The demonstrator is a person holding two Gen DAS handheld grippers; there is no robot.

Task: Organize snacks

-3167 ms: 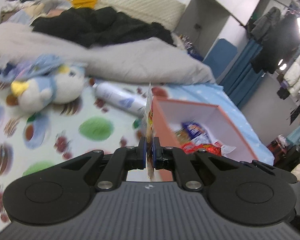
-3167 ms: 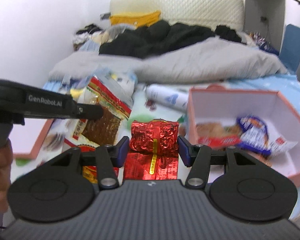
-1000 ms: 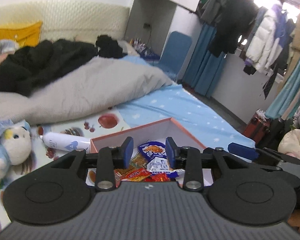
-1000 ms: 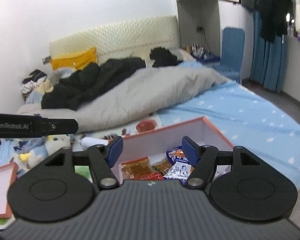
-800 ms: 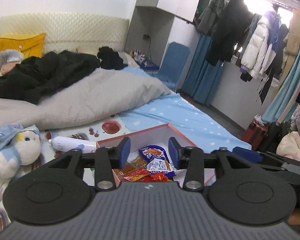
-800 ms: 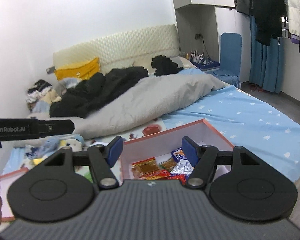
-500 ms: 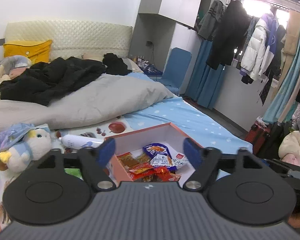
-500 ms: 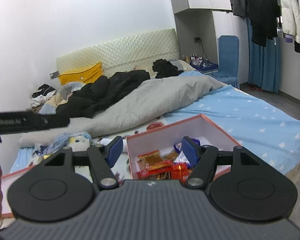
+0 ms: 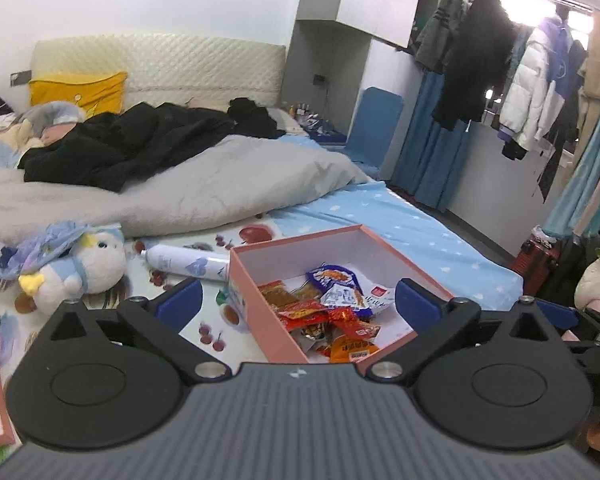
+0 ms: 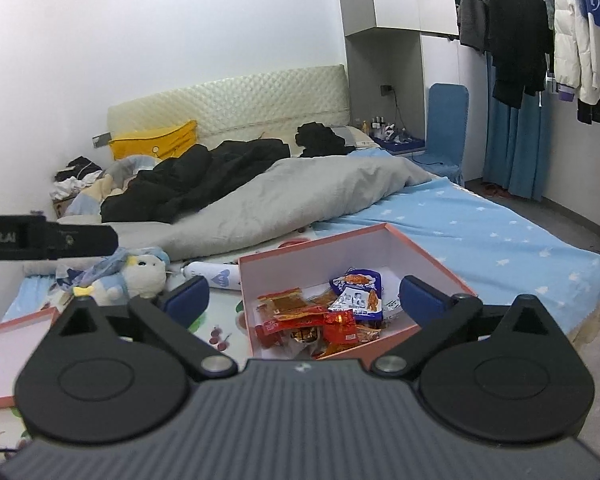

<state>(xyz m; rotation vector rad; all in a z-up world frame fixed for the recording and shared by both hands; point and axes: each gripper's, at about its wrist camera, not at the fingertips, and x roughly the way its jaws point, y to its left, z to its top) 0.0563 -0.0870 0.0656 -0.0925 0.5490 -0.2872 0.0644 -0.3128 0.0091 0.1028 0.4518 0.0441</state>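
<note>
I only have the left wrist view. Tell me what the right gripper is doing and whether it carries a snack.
Observer: The right gripper is wide open with nothing between its pads; its jaws have just been opening. The snacks lie in the pink box beyond it.
Operator: Now report the lid. I see just a sliver of it at my left edge.
Observer: The lid lies flat on the bed, left of the box and apart from it, with its white inside facing up.
</note>
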